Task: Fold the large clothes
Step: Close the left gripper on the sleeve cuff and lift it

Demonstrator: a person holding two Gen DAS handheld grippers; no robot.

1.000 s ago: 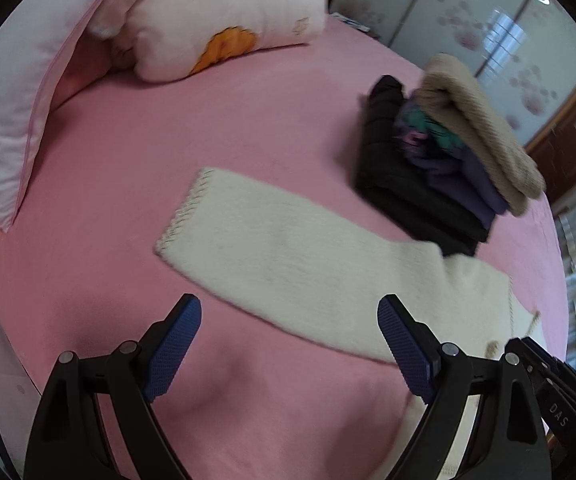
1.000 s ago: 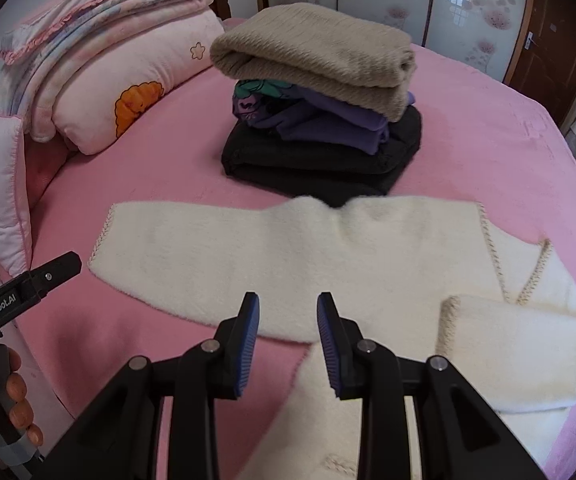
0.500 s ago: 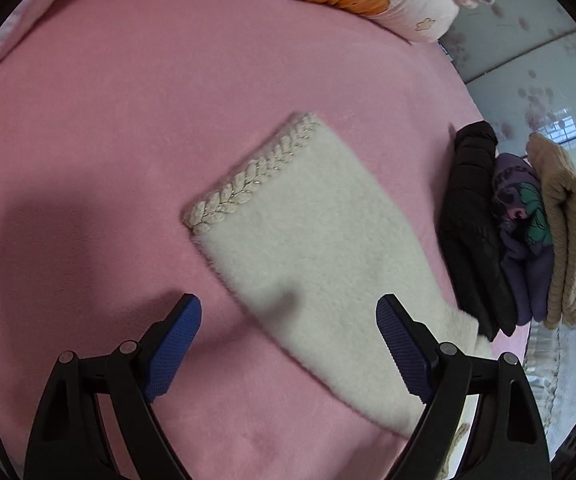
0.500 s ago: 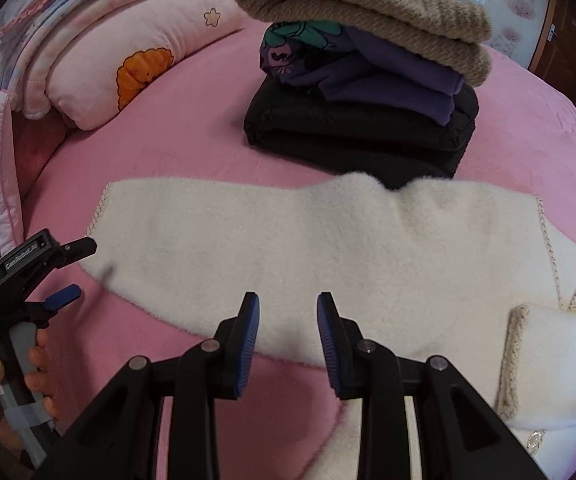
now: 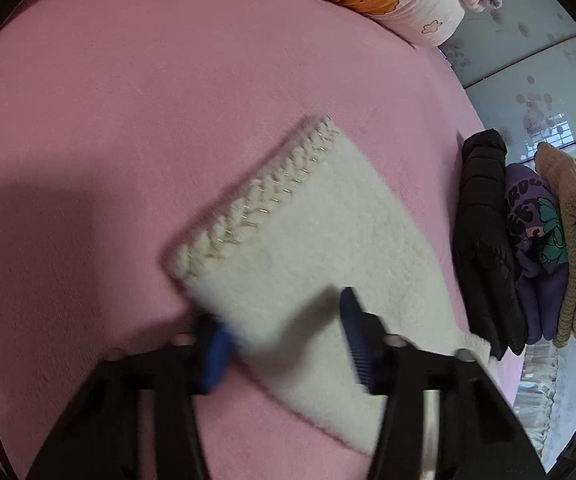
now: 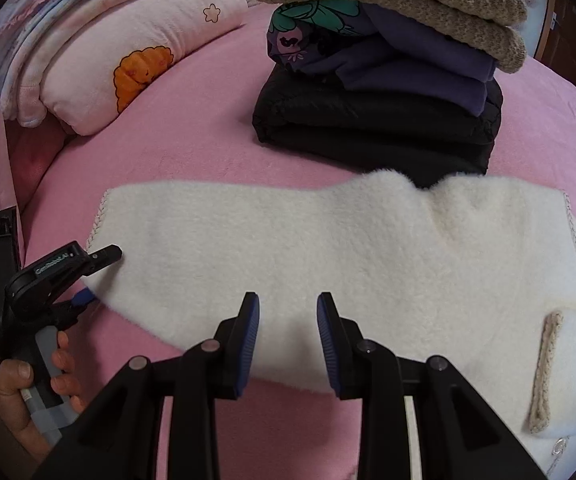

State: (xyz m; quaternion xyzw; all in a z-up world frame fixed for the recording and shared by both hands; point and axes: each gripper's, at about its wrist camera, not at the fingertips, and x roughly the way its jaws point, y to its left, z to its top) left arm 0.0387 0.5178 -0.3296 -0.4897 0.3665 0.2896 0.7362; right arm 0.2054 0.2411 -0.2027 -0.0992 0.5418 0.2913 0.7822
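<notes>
Left jaws closing on the sleeve cuff end; right gripper waits over the sweater body.

Left wrist view: a second ago your left gripper point(image 5: 284, 332) stood wide above the cream sweater point(image 5: 311, 248); now it has dropped and the jaws are closing, sleeve fabric between the blurred fingers point(image 5: 216, 344), braided cuff point(image 5: 256, 196) just beyond. Contact probably not firm yet. Right wrist view: your right gripper point(image 6: 288, 320) unchanged, narrow gap, nothing held, sweater edge at its tips. Folded stack point(image 6: 379, 92) lies beyond. Sleeve fold looks ready to begin.
</notes>
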